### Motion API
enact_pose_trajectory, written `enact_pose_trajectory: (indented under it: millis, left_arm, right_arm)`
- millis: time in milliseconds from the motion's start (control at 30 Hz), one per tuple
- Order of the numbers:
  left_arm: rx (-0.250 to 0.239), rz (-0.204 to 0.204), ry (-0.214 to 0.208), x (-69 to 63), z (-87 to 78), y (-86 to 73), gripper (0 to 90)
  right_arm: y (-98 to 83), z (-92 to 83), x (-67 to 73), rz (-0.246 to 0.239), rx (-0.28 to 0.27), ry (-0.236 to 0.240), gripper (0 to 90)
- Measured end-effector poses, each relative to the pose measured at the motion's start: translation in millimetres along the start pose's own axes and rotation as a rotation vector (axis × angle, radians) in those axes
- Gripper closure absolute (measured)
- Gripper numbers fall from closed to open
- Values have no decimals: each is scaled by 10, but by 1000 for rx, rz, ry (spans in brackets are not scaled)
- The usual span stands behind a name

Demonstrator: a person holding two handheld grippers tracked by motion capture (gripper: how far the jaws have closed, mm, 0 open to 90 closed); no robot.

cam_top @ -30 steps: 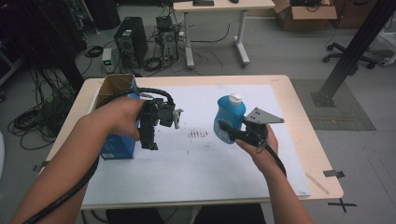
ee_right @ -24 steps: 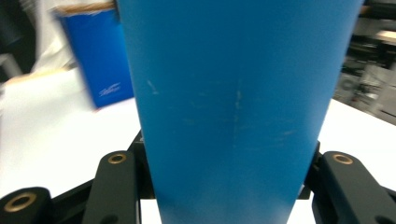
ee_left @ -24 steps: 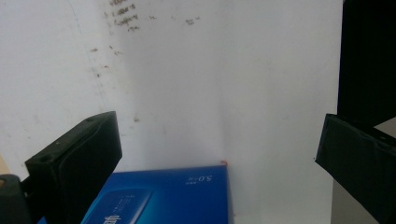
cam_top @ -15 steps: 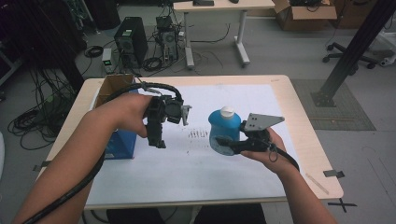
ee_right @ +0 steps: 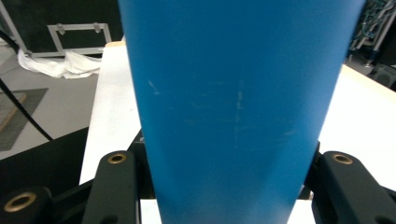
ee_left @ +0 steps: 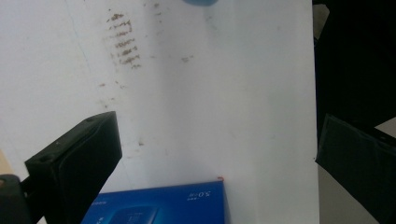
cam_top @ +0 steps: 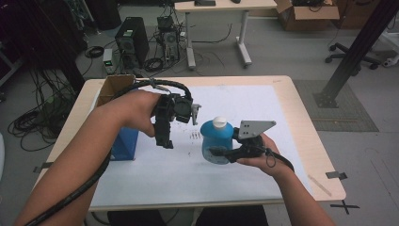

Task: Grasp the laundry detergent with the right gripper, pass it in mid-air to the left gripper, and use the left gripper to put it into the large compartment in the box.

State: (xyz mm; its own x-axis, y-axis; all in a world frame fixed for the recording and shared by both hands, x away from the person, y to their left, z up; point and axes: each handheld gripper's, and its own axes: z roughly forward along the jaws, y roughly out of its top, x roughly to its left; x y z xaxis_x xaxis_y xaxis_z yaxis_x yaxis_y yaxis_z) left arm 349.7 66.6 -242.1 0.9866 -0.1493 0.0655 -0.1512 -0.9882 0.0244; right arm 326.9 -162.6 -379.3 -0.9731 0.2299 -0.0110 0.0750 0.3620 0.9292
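Right gripper [cam_top: 221,151] clamping a blue bottle [cam_top: 215,141] standing mid-table in the high view, left gripper [cam_top: 164,136] hovering at its 9 o'clock, left gripper view showing jaws gaping wide over white paper [ee_left: 224,93], blue box [ee_left: 159,205] at 6 o'clock, right gripper view showing jaws pressing the bottle's sides.

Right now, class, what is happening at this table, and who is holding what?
A person works at a paper-covered table with a hand-held gripper in each hand. The right hand-held gripper is shut on a blue bottle with a white cap, which stands upright mid-table. The left hand-held gripper points down with its jaws open and holds nothing, beside a blue box at the table's left.
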Motion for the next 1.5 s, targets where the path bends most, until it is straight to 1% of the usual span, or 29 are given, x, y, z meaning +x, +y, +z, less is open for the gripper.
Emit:
enact_pose_trajectory:
  millis: [100,267,367,633,733,933,967,1100,1200,1233,1300,1333,1400,1433,1500]
  left_arm:
    - [-2,2,-4,2,-22,40,5]
    - [-3,0,-11,11,-38,85,5]
    - [1,5,-14,11,-40,126,5]
    - [-1,-3,-28,15,-20,195,5]
    - [2,0,-30,11,-9,218,4]
    - [-14,9,-31,1,-9,250,4]
    - [-15,11,-32,1,-9,254,4]
    - [-20,12,-32,-2,-4,273,4]
    - [-24,12,-32,-2,-15,277,4]
    - [-33,5,-29,-1,-35,269,4]
    - [-43,5,-24,1,-55,259,4]
    - [-45,1,-20,-1,-67,249,4]
    - [-41,1,-21,-6,-65,247,4]
    - [-40,4,-14,-10,-65,248,4]
    - [-45,4,-17,-12,-64,250,4]
  right_arm:
    - [-21,39,-1,-1,-1,20,461]
    - [-53,111,-7,0,-18,54,460]
    - [-63,149,-15,17,-33,68,458]
    - [-60,246,-4,19,-49,81,458]
    - [-49,294,-2,20,-56,84,458]
    - [-21,376,13,12,-63,95,458]
    - [-7,414,24,6,-65,101,458]
    - [8,483,39,12,-70,113,458]
    - [19,558,48,10,-68,114,458]
    - [19,558,48,10,-68,114,458]
    - [27,599,54,11,-71,117,458]
    - [29,612,55,9,-73,119,457]
    - [34,632,56,10,-75,117,457]
    - [38,643,60,16,-77,118,457]
    - [48,667,64,16,-80,119,457]
